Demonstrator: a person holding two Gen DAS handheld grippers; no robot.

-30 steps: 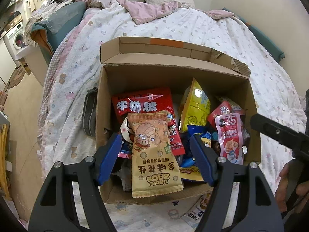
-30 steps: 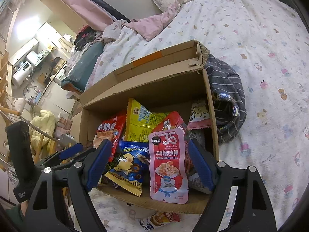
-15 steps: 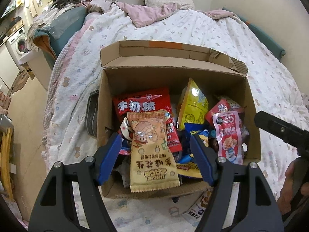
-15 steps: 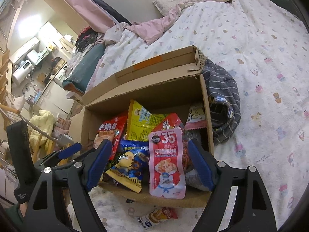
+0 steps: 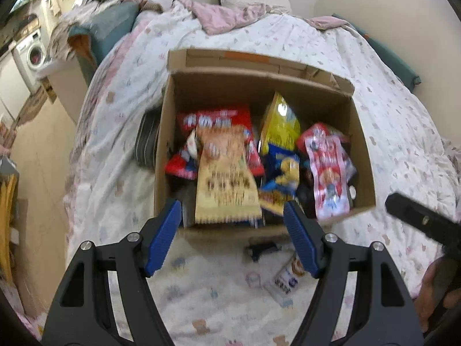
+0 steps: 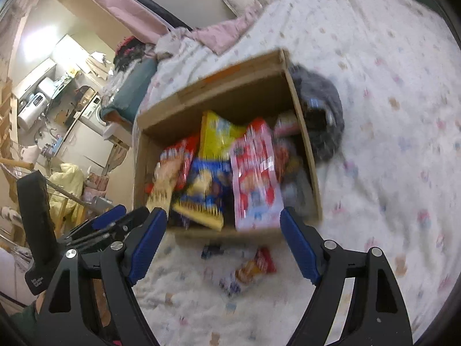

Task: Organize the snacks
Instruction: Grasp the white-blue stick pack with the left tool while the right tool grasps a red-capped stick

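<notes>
Both grippers have drawn back from the open brown cardboard box (image 5: 164,132) since a second ago: the box sits farther up in both wrist views, more patterned bedspread shows below its near wall, and both views are blurred. The box rests on the white bed cover printed with small pastel figures (image 5: 389,121) and is crowded with snack bags: a tan crinkle-edged packet with dark lettering (image 5: 224,181) leaning over the near wall, a red bag (image 5: 219,118) behind it at 12 o'clock, a yellow bag (image 5: 281,124) upright at its 1 o'clock, a blue bag with a yellow cartoon figure (image 5: 283,170) at its 3 o'clock, and a pink-and-white stick packet (image 5: 328,173) farther right. On the bedspread at the box's 6 o'clock lie a small dark item (image 5: 260,249) and a loose white-and-red snack packet (image 6: 250,271). The left gripper (image 5: 232,236) has its blue-padded fingers spread apart with nothing between them; the right gripper (image 6: 223,242) stands likewise, wide and empty. A dark striped garment (image 6: 325,115) lies against the box's right wall. A pink blanket (image 5: 222,17) is bunched at the head of the bed.
</notes>
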